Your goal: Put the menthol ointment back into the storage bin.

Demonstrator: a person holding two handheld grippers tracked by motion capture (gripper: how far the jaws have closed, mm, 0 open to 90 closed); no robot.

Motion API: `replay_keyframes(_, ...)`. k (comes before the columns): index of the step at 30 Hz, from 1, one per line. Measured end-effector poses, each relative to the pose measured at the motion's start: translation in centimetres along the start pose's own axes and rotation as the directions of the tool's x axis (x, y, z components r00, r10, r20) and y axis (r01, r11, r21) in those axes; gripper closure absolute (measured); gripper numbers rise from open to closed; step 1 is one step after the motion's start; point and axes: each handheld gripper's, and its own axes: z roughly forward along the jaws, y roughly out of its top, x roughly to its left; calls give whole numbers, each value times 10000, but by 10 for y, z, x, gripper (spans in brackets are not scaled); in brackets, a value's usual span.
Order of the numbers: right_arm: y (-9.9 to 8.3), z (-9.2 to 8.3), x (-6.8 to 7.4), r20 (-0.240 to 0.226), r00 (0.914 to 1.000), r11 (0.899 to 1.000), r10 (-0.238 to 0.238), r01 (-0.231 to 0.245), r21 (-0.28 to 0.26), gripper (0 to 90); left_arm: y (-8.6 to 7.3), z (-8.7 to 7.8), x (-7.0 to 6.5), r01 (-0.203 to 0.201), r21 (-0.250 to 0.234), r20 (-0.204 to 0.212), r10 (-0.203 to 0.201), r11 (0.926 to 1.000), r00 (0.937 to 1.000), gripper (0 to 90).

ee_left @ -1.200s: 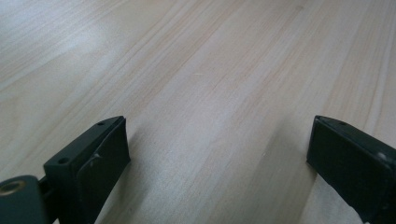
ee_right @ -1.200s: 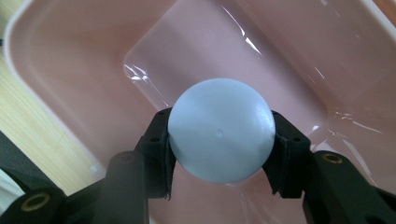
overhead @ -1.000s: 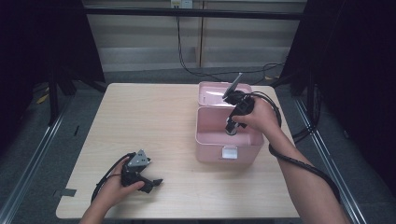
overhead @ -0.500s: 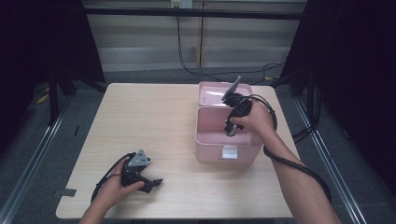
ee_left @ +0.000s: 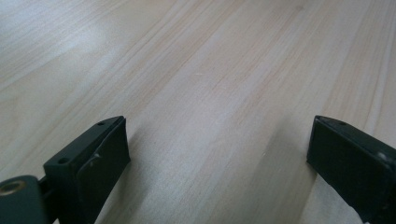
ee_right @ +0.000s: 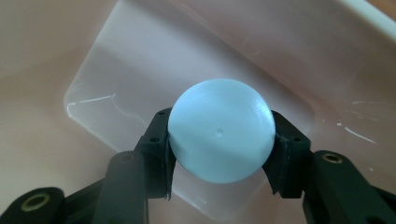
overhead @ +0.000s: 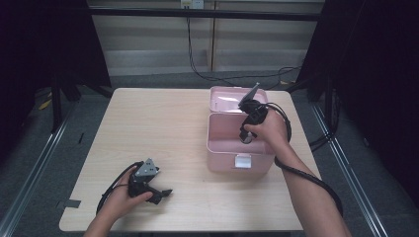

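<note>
While the right gripper (ee_right: 219, 154) pinches the ball (ee_right: 220, 129) inside the box (overhead: 217, 143) near the table's (overhead: 163, 123) right edge, lower it to the floor before releasing. Near the front left corner, the left gripper (overhead: 159, 191) rests spread, empty.

Each black claw (overhead: 159, 193) has screw-holed flat pads (ee_left: 100, 156), a grey triangular plate and a trailing black cable.
</note>
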Motion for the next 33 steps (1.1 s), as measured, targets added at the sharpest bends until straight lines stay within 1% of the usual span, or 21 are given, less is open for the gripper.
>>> replay_keyframes(2, 0, 2, -1, 0, 9998, 9998, 216, -216, -33, 502, 0, 0, 0, -1, 1, -1, 1, 10000, 10000, 50)
replay_keyframes(5, 0, 4, -3, 177, 9984, 9985, 533, -531, -120, 502, 0, 0, 0, 1, -1, -1, -1, 10000, 10000, 51)
replay_keyframes(7, 0, 5, -4, 207, 9967, 9967, 786, -782, -199, 502, 0, 0, 0, 1, -1, 2, -1, 10000, 10000, 51)
replay_keyframes(11, -1, 7, -7, 336, 9934, 9933, 1100, -1087, -390, 502, 0, 0, 0, -3, -6, -4, 3, 10000, 10000, 51)
replay_keyframes(13, -2, 8, -9, 390, 9914, 9916, 1253, -1239, -358, 502, 0, 0, 0, -3, -3, -2, 3, 10000, 10000, 51)
replay_keyframes(16, -3, 11, -11, 506, 9890, 9898, 1392, -1374, -380, 502, 0, 0, 0, -5, -5, -3, 5, 10000, 10000, 51)
replay_keyframes(22, -4, 17, -14, 510, 9856, 9866, 1615, -1601, -304, 502, 0, 0, 0, -3, -6, -3, 3, 10000, 10000, 51)
replay_keyframes(33, -2, 24, -12, 511, 9844, 9856, 1685, -1674, -258, 501, 0, 0, 0, -1, -5, -5, 1, 10000, 10000, 51)
